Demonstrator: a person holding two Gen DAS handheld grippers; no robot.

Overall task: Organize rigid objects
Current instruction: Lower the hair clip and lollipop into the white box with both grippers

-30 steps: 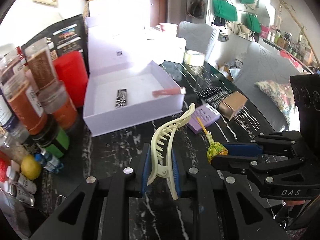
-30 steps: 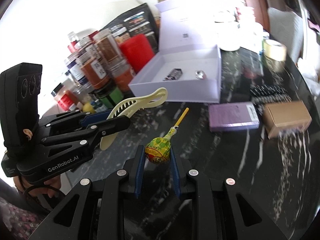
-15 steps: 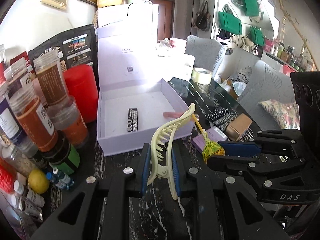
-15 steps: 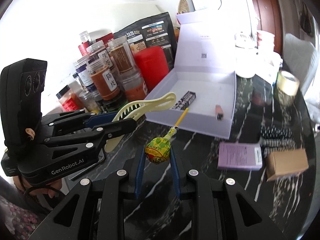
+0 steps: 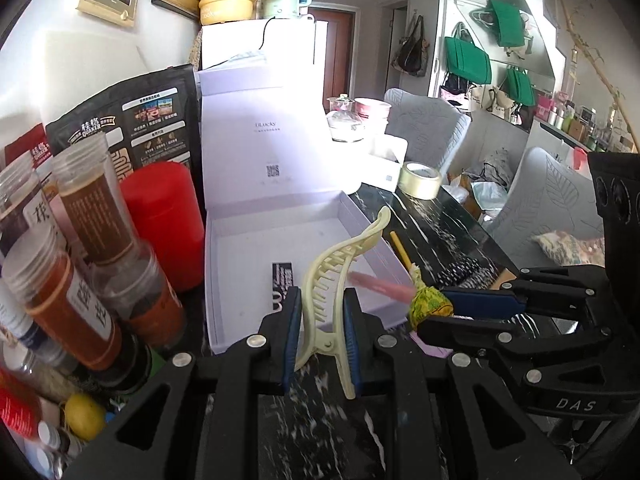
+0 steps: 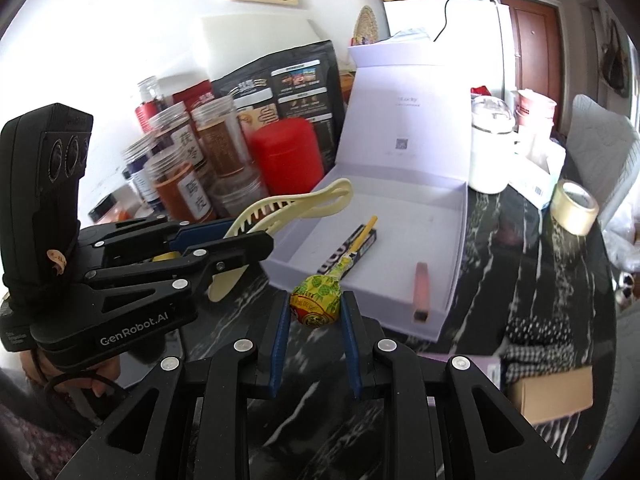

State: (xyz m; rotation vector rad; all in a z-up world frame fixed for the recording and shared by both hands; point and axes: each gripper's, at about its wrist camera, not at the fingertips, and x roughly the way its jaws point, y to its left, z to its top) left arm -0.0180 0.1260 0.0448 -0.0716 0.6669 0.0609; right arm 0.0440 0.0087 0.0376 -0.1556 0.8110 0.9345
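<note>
While both claws carry their loads forward, the white box (image 5: 280, 240) now fills far more of each view than it did a second ago, and its near wall sits just ahead of the fingertips instead of well across the table (image 6: 540, 264).

The left claw (image 5: 318, 332) is clenched on the cream hair clip (image 5: 336, 276), gripped low near its hinge so the toothed arms rise up and over the box's near edge. The right claw (image 6: 314, 316) is closed on the lollipop (image 6: 318, 300), pads pressing its yellow wrapped head, with the stick pointing toward the box interior. Neither grip has shifted over the second.

Inside the box lie a dark bar (image 6: 352, 252) and a pink tube (image 6: 422, 290); the tube looks smeared in the left view, so its exact lie there is hard to judge. Jars (image 5: 92, 208) and a red canister (image 5: 164, 220) crowd the box's left side.

The approach seems nearly finished: both items are at the box's rim but not yet over its floor. What remains is probably a short carry over the wall, then opening each claw. The clip's long arms could catch the wall, and the two claws are close together, so they may need to release in turn.
</note>
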